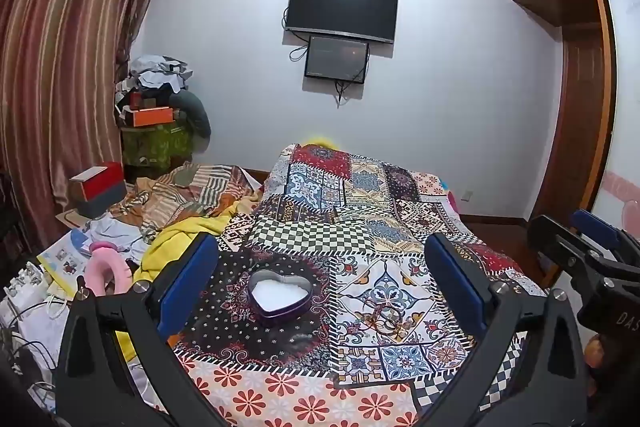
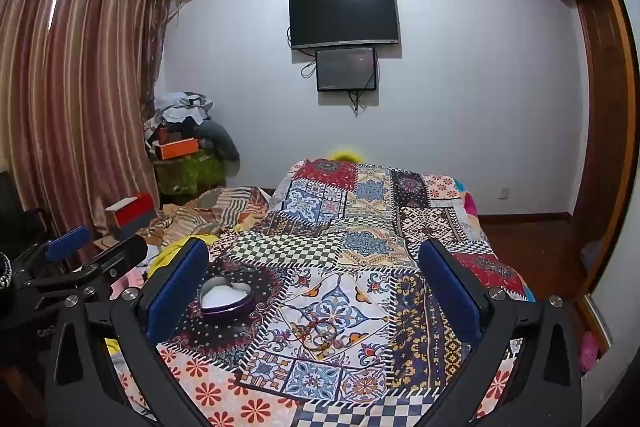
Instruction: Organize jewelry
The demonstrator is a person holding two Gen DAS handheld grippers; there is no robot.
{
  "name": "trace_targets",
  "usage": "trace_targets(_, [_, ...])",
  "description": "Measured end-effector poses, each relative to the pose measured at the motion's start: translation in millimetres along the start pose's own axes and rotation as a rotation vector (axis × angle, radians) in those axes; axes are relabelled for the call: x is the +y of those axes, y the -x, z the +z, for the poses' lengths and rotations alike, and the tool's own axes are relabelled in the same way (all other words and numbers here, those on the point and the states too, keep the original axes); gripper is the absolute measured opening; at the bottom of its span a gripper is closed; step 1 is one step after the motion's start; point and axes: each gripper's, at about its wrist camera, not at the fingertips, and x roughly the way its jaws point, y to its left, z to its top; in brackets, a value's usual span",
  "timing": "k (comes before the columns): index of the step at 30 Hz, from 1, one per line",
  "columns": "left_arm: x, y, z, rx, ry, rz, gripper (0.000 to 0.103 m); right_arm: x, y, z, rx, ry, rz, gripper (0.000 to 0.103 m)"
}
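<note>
My left gripper (image 1: 320,267) and right gripper (image 2: 314,283) hover spread wide, empty. Tangled bracelets (image 2: 320,337) lie at four o'clock of the heart-shaped tin (image 2: 226,297); I'd pinch one loop, lifting slowly.

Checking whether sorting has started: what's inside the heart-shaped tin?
The heart-shaped tin shows only a white lining, no jewelry. The bangles lie outside on the quilt. Under the lining is hidden.

We see a heart-shaped tin (image 1: 280,301) of shiny dark metal with a matt white lining, sitting on a soft patchwork cloth bedspread (image 1: 360,227). Our left gripper (image 1: 320,267) and right gripper (image 2: 314,267) are matt black plastic with blue rubbery pads (image 1: 188,283) and bright metal bolts.
</note>
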Motion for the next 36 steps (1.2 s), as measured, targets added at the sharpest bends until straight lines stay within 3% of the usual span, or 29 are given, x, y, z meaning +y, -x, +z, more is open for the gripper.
trace_targets(36, [-2.4, -3.6, -2.9, 0.012, 0.000, -0.002, 0.103, -5.0, -6.5, -4.4, 0.030, -0.017, 0.006, 0.103])
